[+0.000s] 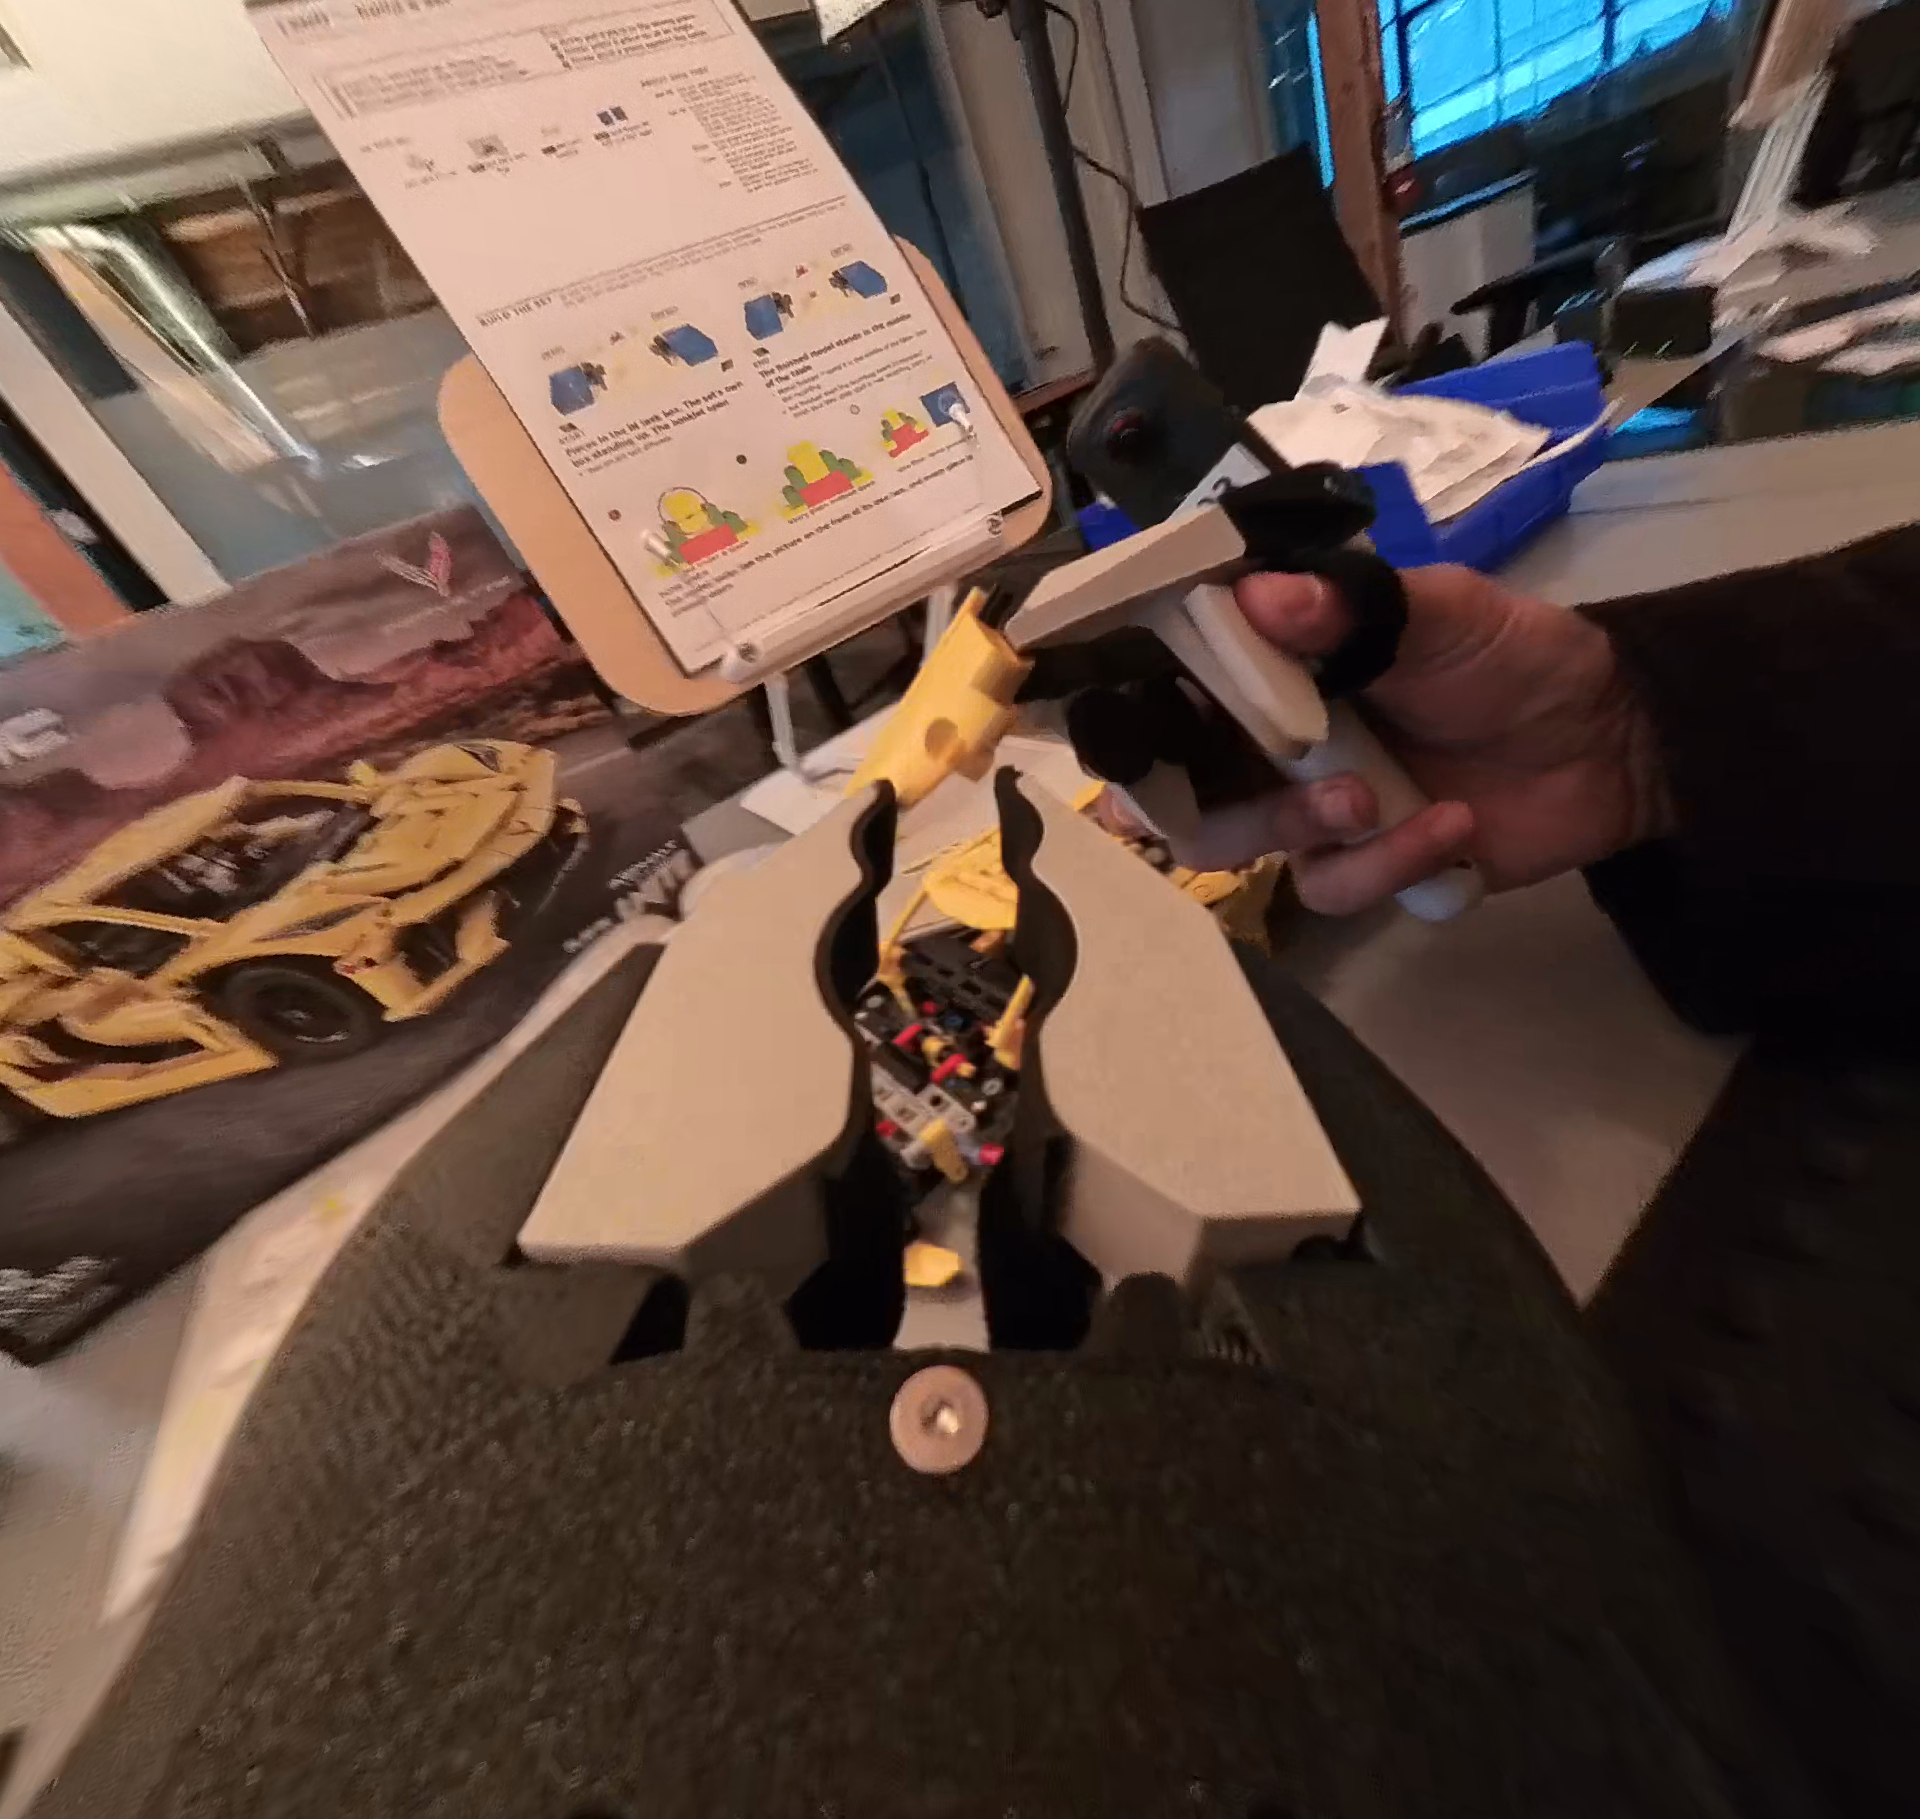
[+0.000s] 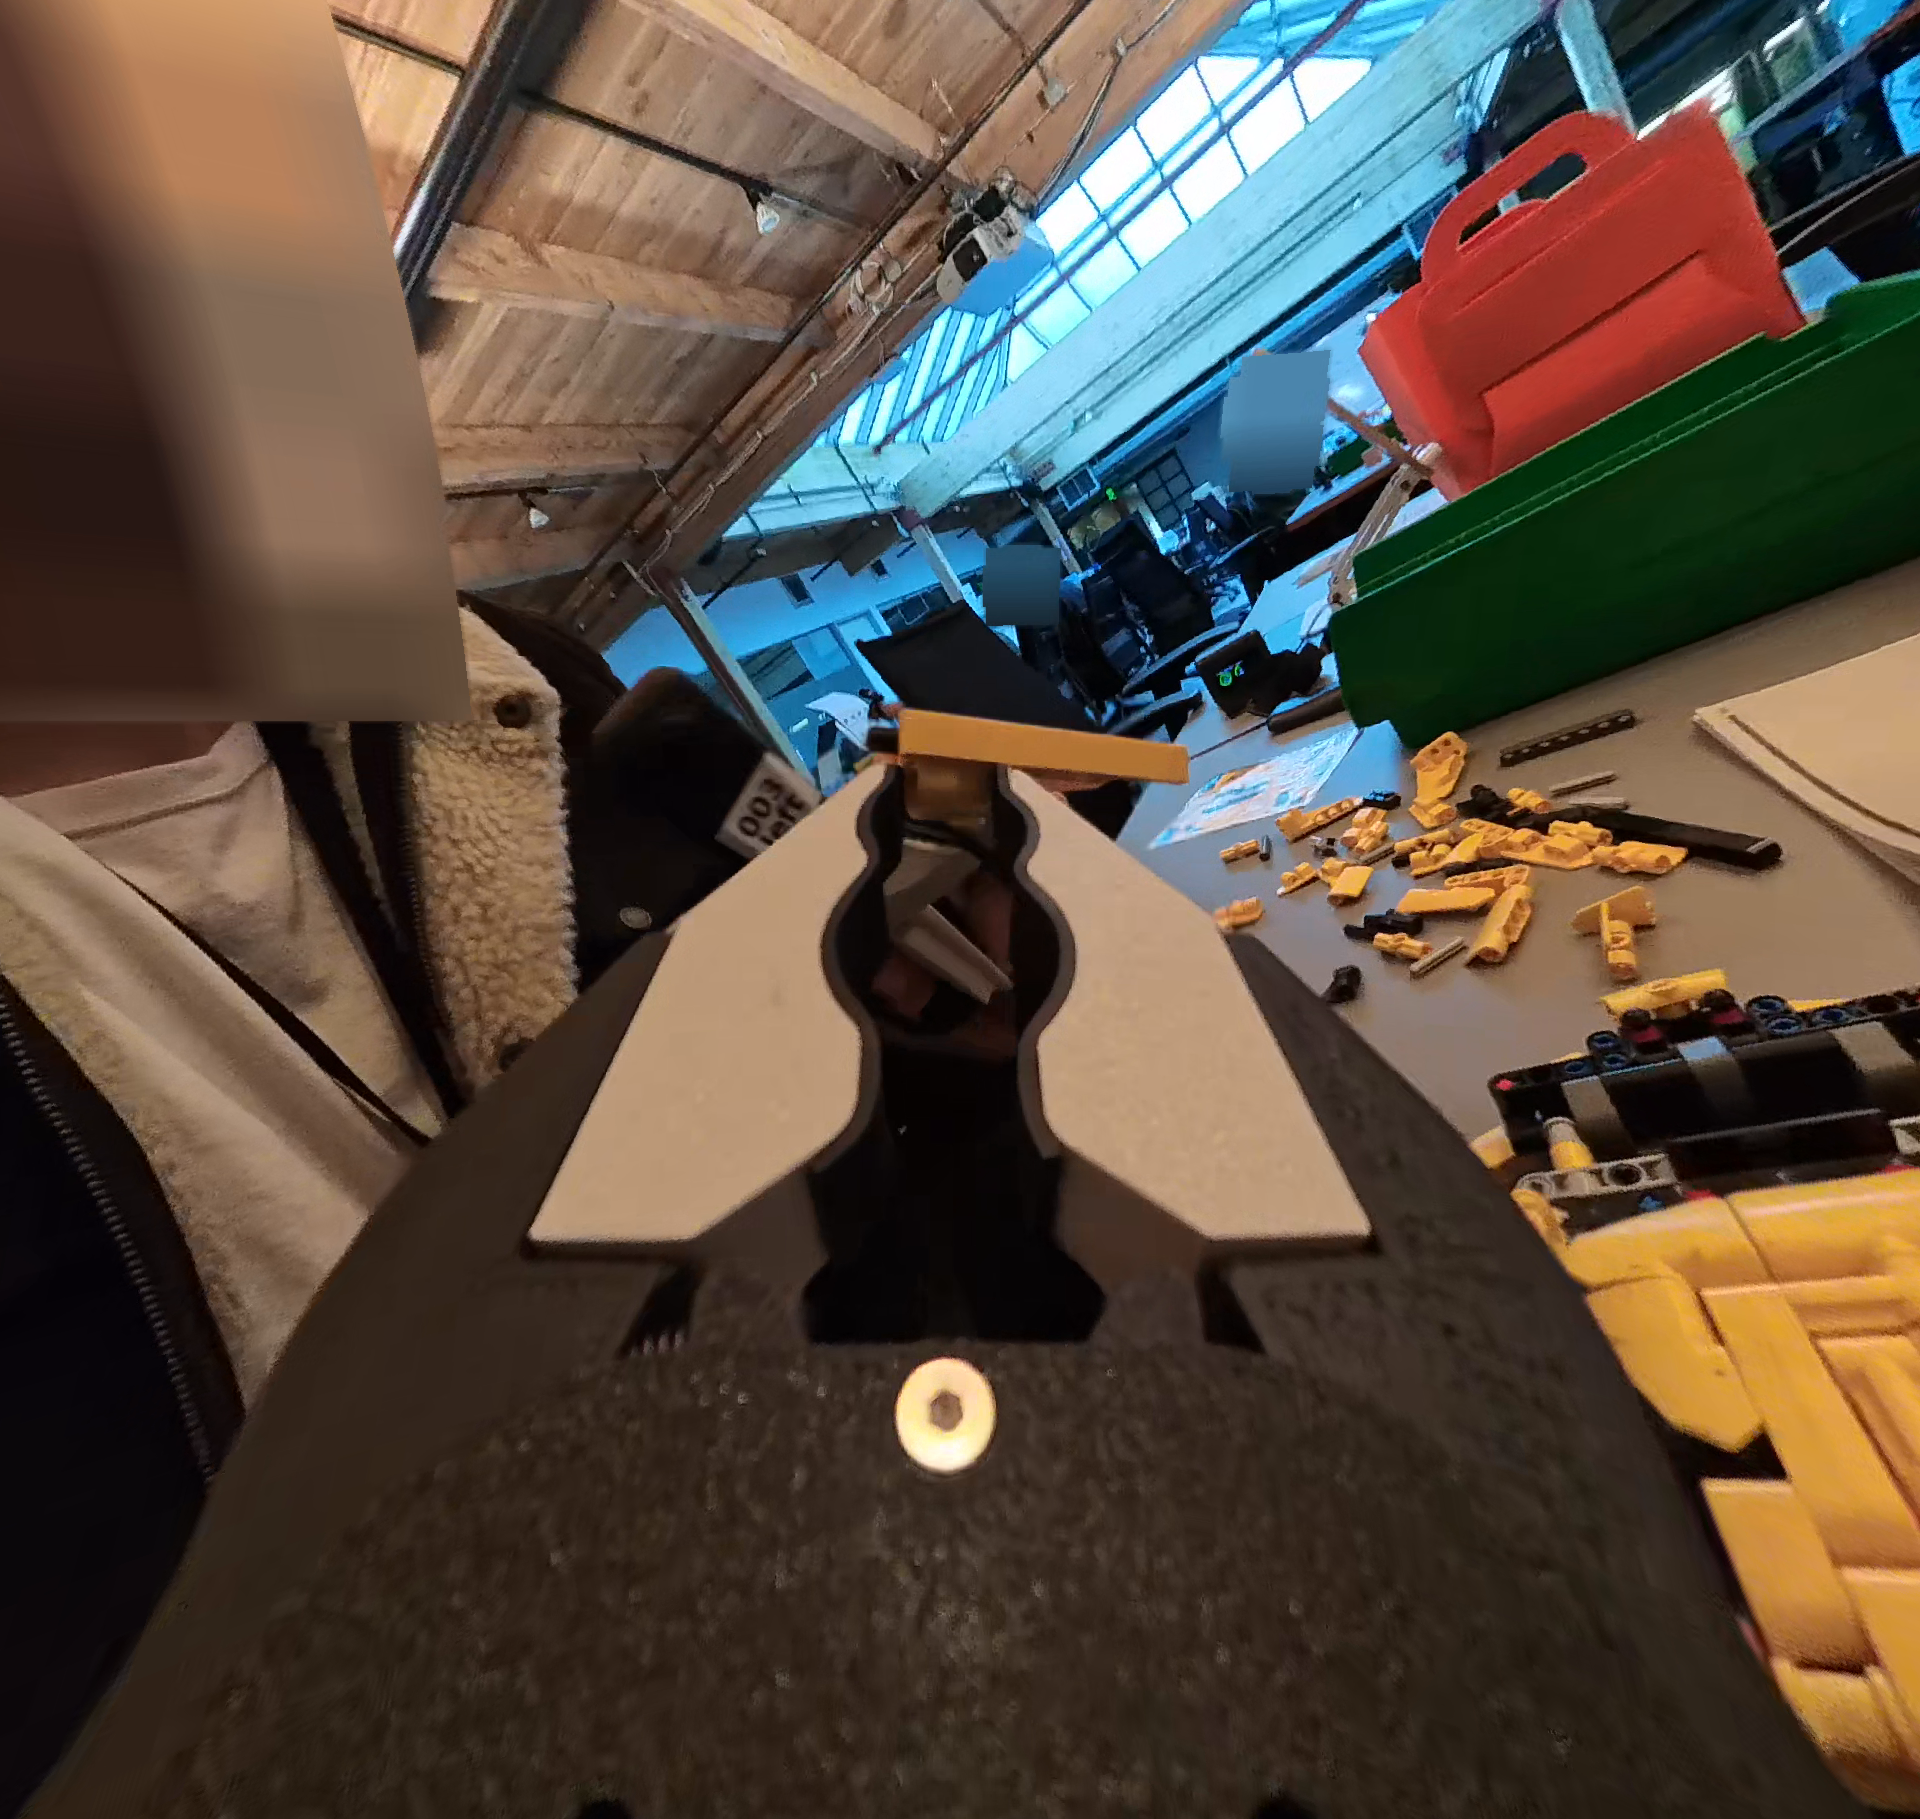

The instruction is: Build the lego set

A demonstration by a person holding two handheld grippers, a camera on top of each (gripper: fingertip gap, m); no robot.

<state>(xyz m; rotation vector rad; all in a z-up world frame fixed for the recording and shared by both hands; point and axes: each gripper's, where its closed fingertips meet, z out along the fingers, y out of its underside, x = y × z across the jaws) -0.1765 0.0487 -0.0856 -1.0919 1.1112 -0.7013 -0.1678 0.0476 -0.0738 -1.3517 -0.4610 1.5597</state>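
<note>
Your left gripper [image 1: 940,793] has its grey fingers [image 1: 727,1042] parted a little with nothing between them; its tips sit just under a yellow piece [image 1: 951,709] without clamping it. That yellow piece is pinched in your right gripper [image 1: 1003,642], which comes in from the right, tilted down to the left, with your right hand [image 1: 1455,730] wrapped round its handle. In the right wrist view the right gripper [image 2: 940,767] is clenched on the same yellow piece [image 2: 1039,756], a flat bar lying crosswise over the tips. Below the left gripper the half-built car [image 1: 935,1052] shows through the gap, black frame with red and yellow pins; in the right wrist view the half-built car [image 2: 1714,1250] lies on the grey table [image 2: 1455,1000] at lower right. Beyond it a loose pile of parts [image 2: 1455,865], mostly yellow, too many and too small to count. Farther off: one set box [image 1: 260,886] showing a yellow car, one printed sheet [image 1: 644,315] on a stand, one green bin [image 2: 1662,564], one red case [image 2: 1579,304]. Writing is present on sheet and box, not transcribed.
</note>
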